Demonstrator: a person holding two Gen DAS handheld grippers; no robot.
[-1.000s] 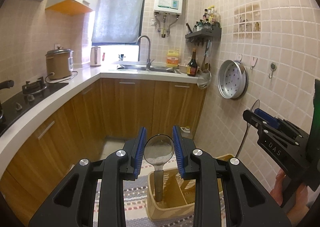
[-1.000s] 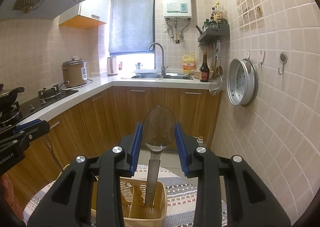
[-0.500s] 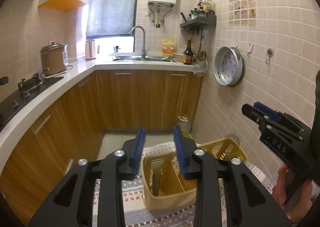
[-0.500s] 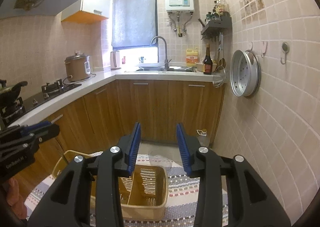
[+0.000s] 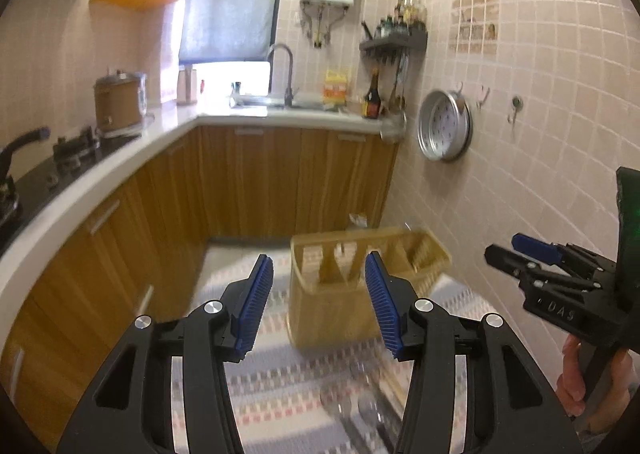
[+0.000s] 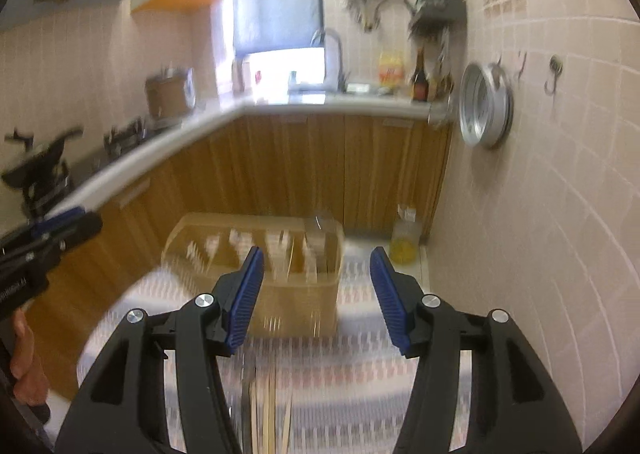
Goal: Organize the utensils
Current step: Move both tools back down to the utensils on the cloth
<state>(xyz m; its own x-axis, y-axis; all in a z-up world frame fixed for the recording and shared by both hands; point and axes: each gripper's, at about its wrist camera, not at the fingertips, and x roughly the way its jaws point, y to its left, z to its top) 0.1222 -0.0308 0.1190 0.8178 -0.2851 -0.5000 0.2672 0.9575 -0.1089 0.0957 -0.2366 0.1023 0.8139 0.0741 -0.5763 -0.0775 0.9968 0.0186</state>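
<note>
Both claws are empty, jaws opening: left gripper [image 5: 316, 300], right gripper [image 6: 316, 296]. The utensil basket [image 5: 332, 310] stands at the striped mat's [image 5: 280, 386] far edge; blurred utensils [image 5: 360, 410] lie nearer.

A patterned mat [image 5: 280, 386] covers the tabletop; on it stand a yellow divided basket [image 5: 332, 314] and blurred loose utensils [image 5: 360, 410].

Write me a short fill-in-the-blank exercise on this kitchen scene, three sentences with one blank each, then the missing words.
1. The tan utensil basket stands on a ____ mat.
2. Nothing is between the blue pads of the left gripper, whose jaws are ____.
3. The round perforated steamer tray hangs on the tiled ____.

Missing words: striped; opening; wall
</note>
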